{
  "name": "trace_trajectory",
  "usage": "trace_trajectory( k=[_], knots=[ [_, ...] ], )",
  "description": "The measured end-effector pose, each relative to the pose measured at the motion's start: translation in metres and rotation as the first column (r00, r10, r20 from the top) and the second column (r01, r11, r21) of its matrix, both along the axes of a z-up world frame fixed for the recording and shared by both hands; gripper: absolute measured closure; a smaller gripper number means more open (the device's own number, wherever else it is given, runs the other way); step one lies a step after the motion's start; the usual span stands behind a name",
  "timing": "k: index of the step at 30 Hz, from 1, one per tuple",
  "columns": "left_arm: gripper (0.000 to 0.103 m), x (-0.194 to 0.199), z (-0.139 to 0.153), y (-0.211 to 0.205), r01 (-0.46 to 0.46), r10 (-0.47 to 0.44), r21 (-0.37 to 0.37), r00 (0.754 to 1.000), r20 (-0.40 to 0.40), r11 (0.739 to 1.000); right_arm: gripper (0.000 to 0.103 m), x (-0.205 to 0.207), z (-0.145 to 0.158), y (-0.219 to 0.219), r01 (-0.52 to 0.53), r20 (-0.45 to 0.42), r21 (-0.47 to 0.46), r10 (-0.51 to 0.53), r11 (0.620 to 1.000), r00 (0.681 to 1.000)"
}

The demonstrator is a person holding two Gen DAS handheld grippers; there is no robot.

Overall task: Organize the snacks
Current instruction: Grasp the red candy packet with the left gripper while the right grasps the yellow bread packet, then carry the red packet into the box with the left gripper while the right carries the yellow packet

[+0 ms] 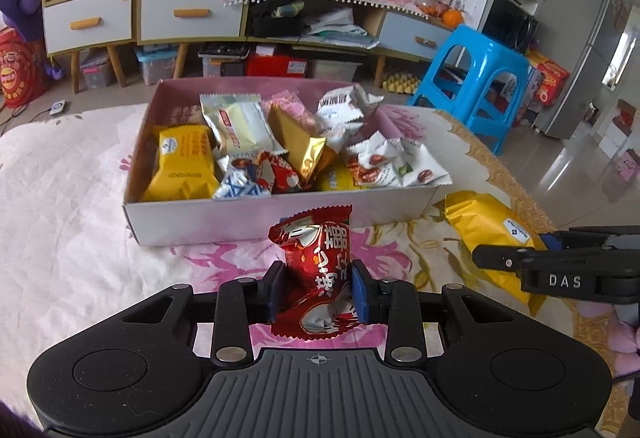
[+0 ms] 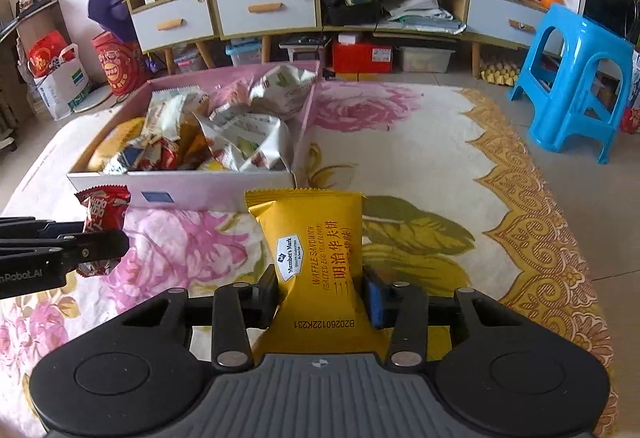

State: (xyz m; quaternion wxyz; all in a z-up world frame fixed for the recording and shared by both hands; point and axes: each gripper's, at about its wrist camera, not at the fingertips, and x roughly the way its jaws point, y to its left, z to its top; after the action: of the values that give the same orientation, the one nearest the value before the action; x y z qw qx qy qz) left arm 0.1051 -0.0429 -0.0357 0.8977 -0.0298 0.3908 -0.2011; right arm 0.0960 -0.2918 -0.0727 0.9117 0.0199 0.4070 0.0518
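Observation:
My left gripper (image 1: 318,288) is shut on a red snack packet (image 1: 316,258), held upright just in front of the near wall of a shallow pink-and-white box (image 1: 276,216). The box holds several wrapped snacks. My right gripper (image 2: 320,296) is shut on a yellow waffle sandwich packet (image 2: 312,250), to the right of the box's near right corner (image 2: 294,174). In the left wrist view the right gripper (image 1: 520,258) with the yellow packet (image 1: 484,230) shows at the right. In the right wrist view the left gripper (image 2: 104,238) with the red packet (image 2: 104,210) shows at the left.
The box stands on a table with a floral cloth (image 2: 400,158). A blue plastic stool (image 2: 576,78) stands on the floor at the right. A low cabinet with drawers (image 2: 260,10) runs along the back wall, with storage boxes beneath it.

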Motion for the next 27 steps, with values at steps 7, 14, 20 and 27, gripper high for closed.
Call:
trace_trajectory(
  k=[7,14,20,27],
  knots=[
    [0.072,0.0,0.022,0.021,-0.041,0.042,-0.048,0.999,0.024,0.998,0.07,-0.001,0.024,0.001,0.027,0.063,0.057,-0.031,0.998,0.998],
    [0.072,0.016,0.031,0.033,-0.115,0.118,-0.046,0.991,0.064,0.992,0.07,0.012,0.045,0.009,0.036,0.111,0.134,-0.051,0.99,0.993],
    [0.072,0.04,0.028,0.044,-0.201,0.205,-0.061,0.977,0.055,0.978,0.07,0.031,0.057,0.032,0.015,0.146,0.187,-0.043,0.982,0.988],
    [0.072,0.065,0.019,0.059,-0.251,0.255,-0.081,0.966,0.043,0.965,0.07,0.055,0.052,0.057,0.001,0.15,0.235,-0.038,0.972,0.988]
  ],
)
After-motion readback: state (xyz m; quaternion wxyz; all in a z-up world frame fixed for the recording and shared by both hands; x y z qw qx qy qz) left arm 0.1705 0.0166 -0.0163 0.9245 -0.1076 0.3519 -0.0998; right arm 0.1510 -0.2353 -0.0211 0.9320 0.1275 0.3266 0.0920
